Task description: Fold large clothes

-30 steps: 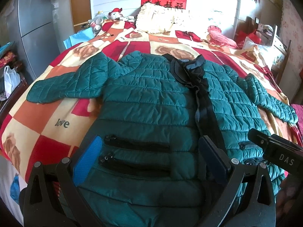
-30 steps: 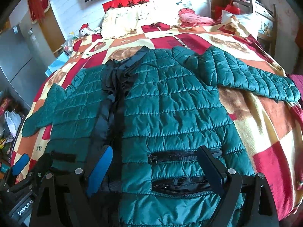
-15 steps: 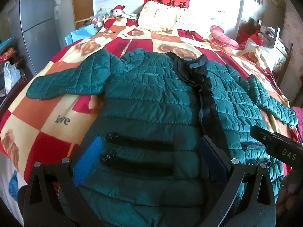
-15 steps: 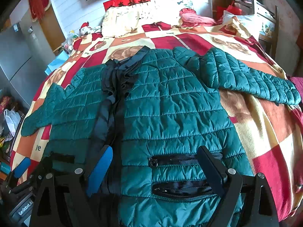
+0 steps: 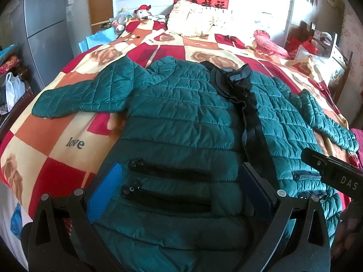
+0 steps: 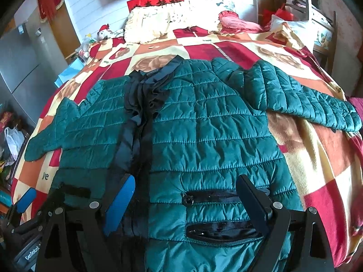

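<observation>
Jacket spread flat on bed, both grippers hovering at hem

Jacket [image 5: 181,117], green quilted, is lying front-up across the bed [image 5: 56,140], collar pointing toward the cream pillow [image 5: 199,20], both sleeves spreading outward. Black placket [image 6: 138,136] is running down the centre.

Readable writing: "love" is showing on the checked bedspread beside the jacket's left edge; "DAS" is showing on the right gripper's body where it enters the left wrist view; "GenRobot" is showing on the left gripper's body in the right wrist view. Red banner [image 6: 156,1] above the pillow is carrying characters I cannot read.

Left gripper [image 5: 179,188] is sitting wide open, holding nothing, its fingers straddling the two zipped pockets [image 5: 168,185] near the hem. Whether its fingers are touching the fabric cannot be told.

Right gripper [image 6: 186,201] is likewise gaping wide and empty, framing the other side's pockets [image 6: 217,213], its blue-padded finger [image 6: 120,204] lying over the placket.
</observation>
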Tool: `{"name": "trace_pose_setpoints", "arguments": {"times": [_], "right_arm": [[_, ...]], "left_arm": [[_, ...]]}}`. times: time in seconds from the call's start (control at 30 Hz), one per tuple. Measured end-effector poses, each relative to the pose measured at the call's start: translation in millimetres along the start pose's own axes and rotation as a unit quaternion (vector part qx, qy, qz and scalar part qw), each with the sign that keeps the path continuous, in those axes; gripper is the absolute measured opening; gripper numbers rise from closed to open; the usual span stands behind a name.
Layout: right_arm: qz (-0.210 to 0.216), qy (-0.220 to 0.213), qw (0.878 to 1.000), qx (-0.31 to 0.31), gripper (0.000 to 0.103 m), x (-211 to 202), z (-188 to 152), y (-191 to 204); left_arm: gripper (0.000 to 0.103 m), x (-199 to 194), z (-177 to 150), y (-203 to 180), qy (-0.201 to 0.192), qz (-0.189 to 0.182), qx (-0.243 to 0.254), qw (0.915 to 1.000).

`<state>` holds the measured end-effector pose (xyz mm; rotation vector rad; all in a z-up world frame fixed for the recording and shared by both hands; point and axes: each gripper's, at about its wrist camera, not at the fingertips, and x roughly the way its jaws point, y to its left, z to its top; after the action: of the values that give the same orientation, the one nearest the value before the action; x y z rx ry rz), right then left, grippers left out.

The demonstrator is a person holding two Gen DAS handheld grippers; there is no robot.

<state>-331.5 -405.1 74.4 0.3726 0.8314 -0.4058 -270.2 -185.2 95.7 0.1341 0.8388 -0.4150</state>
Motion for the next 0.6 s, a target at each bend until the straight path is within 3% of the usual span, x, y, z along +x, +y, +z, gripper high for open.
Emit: {"name": "trace_pose_setpoints", "arguments": {"times": [0.6], "right_arm": [[-0.013, 0.023, 1.000, 0.001, 0.090, 4.9, 2.6, 8.7]], "left_arm": [[0.102, 5.4, 6.4, 8.5, -0.005, 0.013, -0.002, 0.9999]]}}
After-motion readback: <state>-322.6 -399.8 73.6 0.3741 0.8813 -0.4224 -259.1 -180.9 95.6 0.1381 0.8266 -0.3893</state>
